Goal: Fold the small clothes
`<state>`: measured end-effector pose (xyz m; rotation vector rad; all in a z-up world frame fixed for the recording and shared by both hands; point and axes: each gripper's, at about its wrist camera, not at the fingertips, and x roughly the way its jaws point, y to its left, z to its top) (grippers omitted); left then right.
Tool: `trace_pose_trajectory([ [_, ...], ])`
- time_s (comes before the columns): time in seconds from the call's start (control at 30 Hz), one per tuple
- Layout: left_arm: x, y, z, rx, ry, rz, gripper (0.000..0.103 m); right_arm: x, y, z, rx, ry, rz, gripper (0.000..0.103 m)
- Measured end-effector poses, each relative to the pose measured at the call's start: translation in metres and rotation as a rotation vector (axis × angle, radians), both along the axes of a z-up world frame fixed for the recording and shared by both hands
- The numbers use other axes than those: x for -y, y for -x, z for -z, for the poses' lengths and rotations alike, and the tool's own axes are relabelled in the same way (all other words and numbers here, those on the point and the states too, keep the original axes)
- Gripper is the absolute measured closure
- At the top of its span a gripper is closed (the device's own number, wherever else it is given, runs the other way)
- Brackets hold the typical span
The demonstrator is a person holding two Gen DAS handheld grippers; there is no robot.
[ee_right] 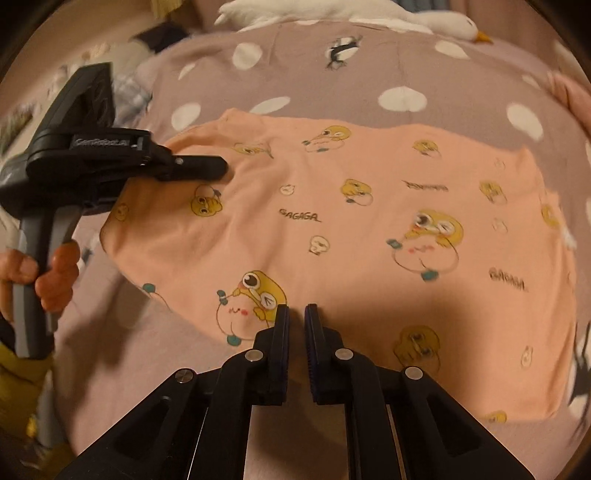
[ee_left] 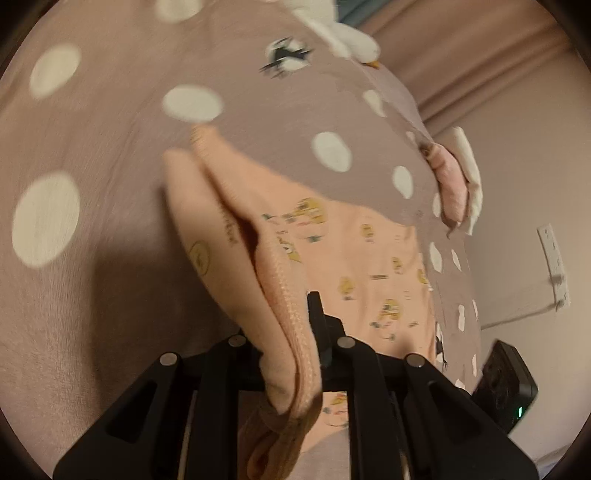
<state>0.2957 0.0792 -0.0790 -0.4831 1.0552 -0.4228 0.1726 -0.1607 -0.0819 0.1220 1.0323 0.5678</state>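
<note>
A peach garment printed with yellow cartoon ducks lies spread on a mauve bedsheet with white dots. My left gripper is shut on its ribbed hem, and the cloth rises off the sheet and hides the left finger. In the right wrist view that left gripper grips the garment's far left corner, held by a hand. My right gripper hovers over the garment's near edge. Its jaws are shut to a narrow slit, and no cloth shows between them.
A white plush goose lies along the far side of the bed. Folded pink and white clothes sit at the bed's right edge. Beyond them are a wall with a socket and a black device.
</note>
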Motion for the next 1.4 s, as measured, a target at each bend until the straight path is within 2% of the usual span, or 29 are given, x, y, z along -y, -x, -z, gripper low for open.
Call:
trace_pose_trajectory([
  [0.07, 0.013, 0.001, -0.013, 0.026, -0.026, 0.028, 0.089, 0.02, -0.006, -0.003, -0.02, -0.104, 0.069, 0.091],
  [0.13, 0.032, 0.0, -0.024, 0.048, -0.05, 0.065, 0.088, 0.05, -0.018, -0.004, -0.053, -0.259, 0.159, 0.087],
  [0.2, 0.05, -0.002, -0.03, 0.058, -0.081, 0.093, 0.088, 0.071, -0.025, -0.001, -0.081, -0.364, 0.221, 0.071],
  [0.27, 0.076, -0.005, -0.035, 0.066, -0.127, 0.131, 0.088, 0.098, -0.031, 0.003, -0.108, -0.469, 0.301, 0.067],
  [0.4, 0.131, -0.012, -0.034, 0.059, -0.184, 0.225, 0.085, 0.132, -0.034, 0.007, -0.105, -0.575, 0.403, 0.066],
  [0.47, 0.164, -0.016, -0.025, 0.023, -0.2, 0.288, 0.075, 0.153, -0.032, 0.011, -0.107, -0.615, 0.463, 0.063],
  [0.53, 0.186, -0.017, -0.017, 0.004, -0.201, 0.321, 0.056, 0.171, -0.028, 0.015, -0.121, -0.653, 0.507, 0.057],
  [0.6, 0.2, -0.016, -0.012, 0.001, -0.164, 0.36, 0.052, 0.185, -0.026, 0.02, -0.134, -0.696, 0.54, 0.057],
  [0.67, 0.209, -0.014, -0.011, -0.014, -0.12, 0.409, 0.045, 0.196, -0.021, 0.02, -0.135, -0.706, 0.556, 0.056],
  [0.73, 0.21, -0.011, -0.013, 0.005, -0.127, 0.415, 0.044, 0.198, -0.021, 0.019, -0.13, -0.698, 0.558, 0.056],
  [0.8, 0.201, -0.01, -0.016, 0.035, -0.167, 0.387, 0.043, 0.198, -0.023, 0.018, -0.131, -0.697, 0.539, 0.056],
  [1.03, 0.13, -0.002, -0.015, 0.023, -0.131, 0.258, 0.042, 0.174, -0.04, 0.021, -0.193, -0.593, 0.414, 0.055],
  [1.2, 0.081, 0.009, 0.002, -0.023, -0.105, 0.173, 0.041, 0.151, -0.056, 0.022, -0.193, -0.444, 0.389, 0.055],
  [1.4, 0.055, 0.018, 0.018, -0.069, -0.061, 0.126, 0.041, 0.125, -0.06, 0.015, -0.163, -0.378, 0.313, 0.055],
])
